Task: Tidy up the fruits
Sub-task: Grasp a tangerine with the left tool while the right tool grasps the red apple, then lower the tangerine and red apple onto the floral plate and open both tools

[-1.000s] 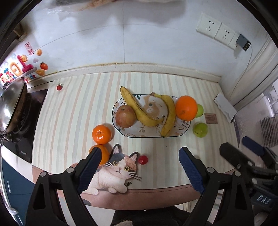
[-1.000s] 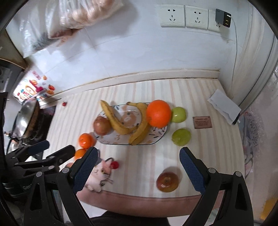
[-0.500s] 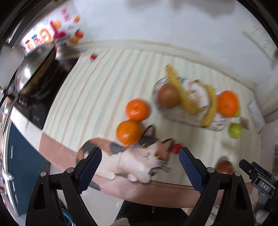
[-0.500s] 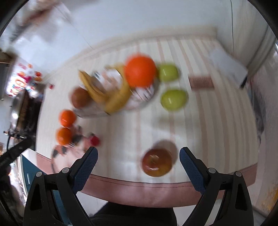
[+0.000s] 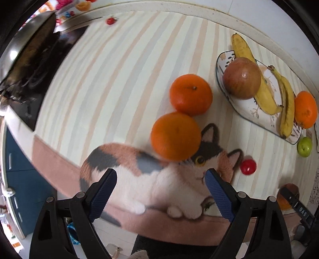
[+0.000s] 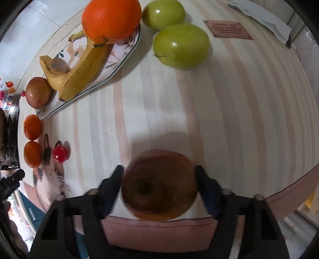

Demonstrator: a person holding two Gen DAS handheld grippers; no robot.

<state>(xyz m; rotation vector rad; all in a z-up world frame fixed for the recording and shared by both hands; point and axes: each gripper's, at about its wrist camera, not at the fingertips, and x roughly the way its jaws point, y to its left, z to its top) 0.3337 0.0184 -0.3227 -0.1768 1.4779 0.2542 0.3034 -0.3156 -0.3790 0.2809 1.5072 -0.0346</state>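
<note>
My right gripper [image 6: 159, 179] points down at a red-brown apple [image 6: 159, 187] near the table's front edge. Its jaws are closing, and the pads touch the apple's two sides. My left gripper [image 5: 160, 179] hangs open over the cat picture on the mat, with nothing between its fingers. Just beyond its fingertips lies an orange [image 5: 175, 136], with a second orange [image 5: 190, 94] behind it. The oval plate [image 5: 247, 107] holds an apple [image 5: 241, 77], two bananas [image 5: 265, 95] and a big orange [image 5: 305, 109].
Two green apples [image 6: 181, 45] [image 6: 163, 13] lie on the striped mat right of the plate [image 6: 123, 51]. A small red fruit [image 5: 248, 167] sits by the cat's ear. A wok [image 5: 26, 49] and a black hob [image 5: 39, 95] stand at the left. A wall runs behind the counter.
Both grippers have dropped close to the table. The right one came down around the red apple and narrowed onto it. The left one moved left, over the cat picture, towards the oranges.
</note>
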